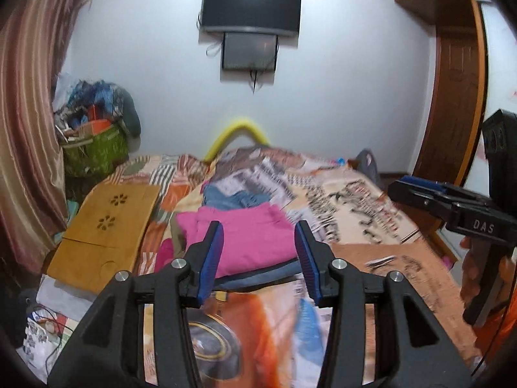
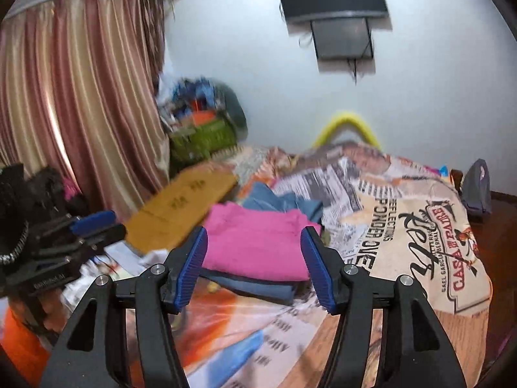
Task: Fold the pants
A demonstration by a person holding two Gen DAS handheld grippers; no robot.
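Pink folded pants (image 1: 245, 242) lie on the bed on top of a dark blue folded garment (image 1: 258, 279); they also show in the right wrist view (image 2: 258, 242). A crumpled blue denim garment (image 1: 232, 197) lies just behind them, also seen in the right wrist view (image 2: 278, 202). My left gripper (image 1: 260, 252) is open and empty, held above the near edge of the pile. My right gripper (image 2: 255, 258) is open and empty, also above the pile's near edge. The right gripper shows at the right edge of the left wrist view (image 1: 452, 207); the left gripper shows at the left of the right wrist view (image 2: 64, 239).
The bed has a printed cover (image 2: 404, 226). A wooden lap tray (image 1: 103, 229) lies on the bed's left side. A green basket (image 1: 93, 152) of clutter and a curtain (image 1: 26, 129) stand at left. A wooden door (image 1: 452, 97) is at right.
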